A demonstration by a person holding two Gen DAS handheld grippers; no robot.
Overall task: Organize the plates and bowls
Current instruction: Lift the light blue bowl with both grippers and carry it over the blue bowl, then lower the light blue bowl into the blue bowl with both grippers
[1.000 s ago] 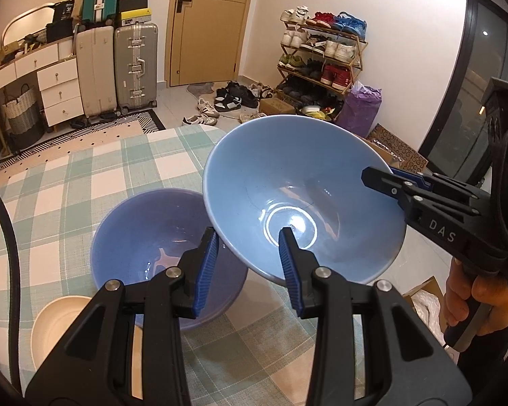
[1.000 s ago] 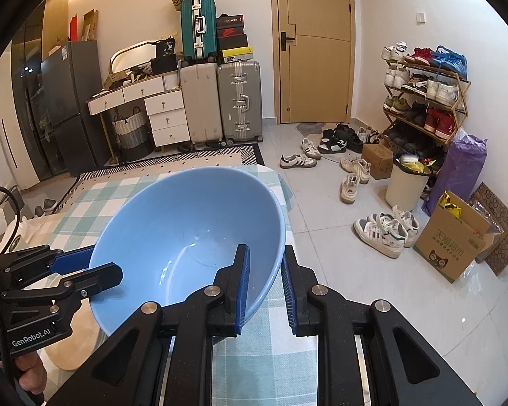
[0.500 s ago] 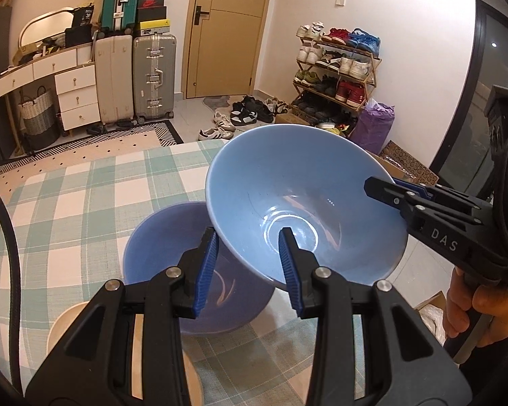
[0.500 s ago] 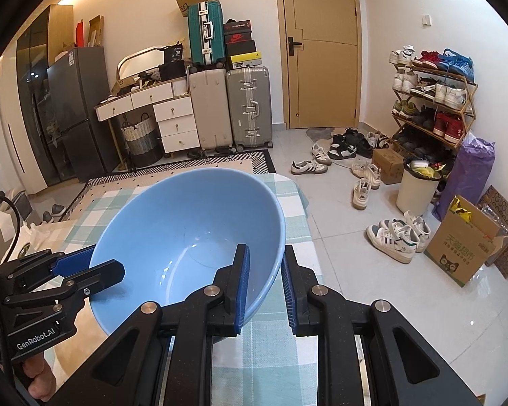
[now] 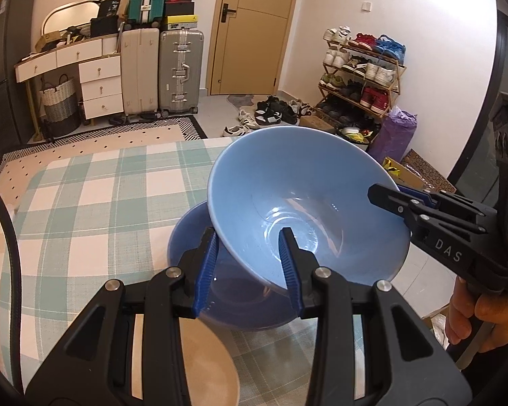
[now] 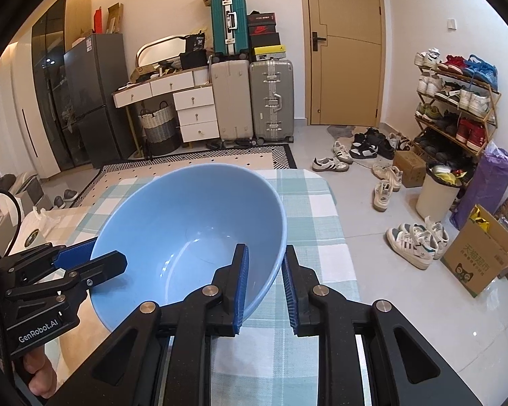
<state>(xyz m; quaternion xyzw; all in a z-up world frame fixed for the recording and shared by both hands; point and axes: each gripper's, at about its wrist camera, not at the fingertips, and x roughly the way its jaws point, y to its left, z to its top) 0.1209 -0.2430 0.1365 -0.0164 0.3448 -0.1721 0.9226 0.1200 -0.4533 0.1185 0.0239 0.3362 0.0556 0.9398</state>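
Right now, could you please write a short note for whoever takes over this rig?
Left tool: shut on the near rim of the light blue bowl.
Right tool: shut on the opposite rim.
The bowl is held tilted in the air, over the darker blue bowl on the checked tablecloth. A beige plate lies nearer.
Done: bowl lifted.
Left: probably lower it into the darker bowl, release.

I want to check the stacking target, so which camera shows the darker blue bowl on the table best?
The left wrist view: the darker blue bowl sits on the checked tablecloth, partly covered by the held light blue bowl. The right wrist view hides it entirely.
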